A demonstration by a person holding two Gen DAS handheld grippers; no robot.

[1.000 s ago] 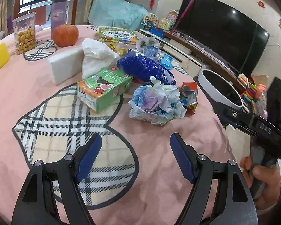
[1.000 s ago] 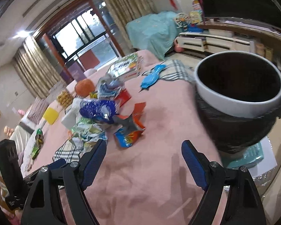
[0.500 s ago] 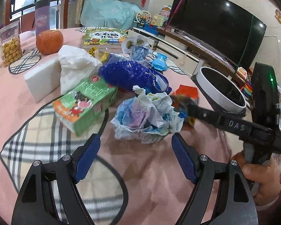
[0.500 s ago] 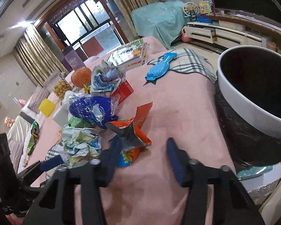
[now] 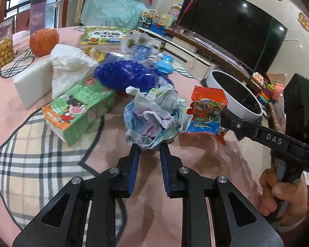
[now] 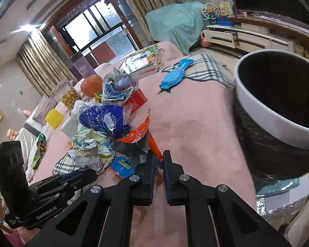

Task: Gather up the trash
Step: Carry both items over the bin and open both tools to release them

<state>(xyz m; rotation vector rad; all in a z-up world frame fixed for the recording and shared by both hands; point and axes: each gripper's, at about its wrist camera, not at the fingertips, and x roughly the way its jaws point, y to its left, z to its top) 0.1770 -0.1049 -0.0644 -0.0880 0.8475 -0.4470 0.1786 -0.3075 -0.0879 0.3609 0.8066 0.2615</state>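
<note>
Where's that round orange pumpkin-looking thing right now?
In the left wrist view, the round orange fruit sits far left on the pink tablecloth, between the clear snack jar and the white crumpled bag.

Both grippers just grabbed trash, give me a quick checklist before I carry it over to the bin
1. Left gripper shut on the crumpled paper ball: ok.
2. Right gripper shut on the orange snack wrapper: ok.
3. Wrapper held securely: cannot tell, only an edge sits between the fingers.
4. Trash bin open and lined: ok.
5. Path from wrapper to bin over the pink tablecloth: ok.
6. Paper ball free of the blue plastic bag behind it: cannot tell.
</note>
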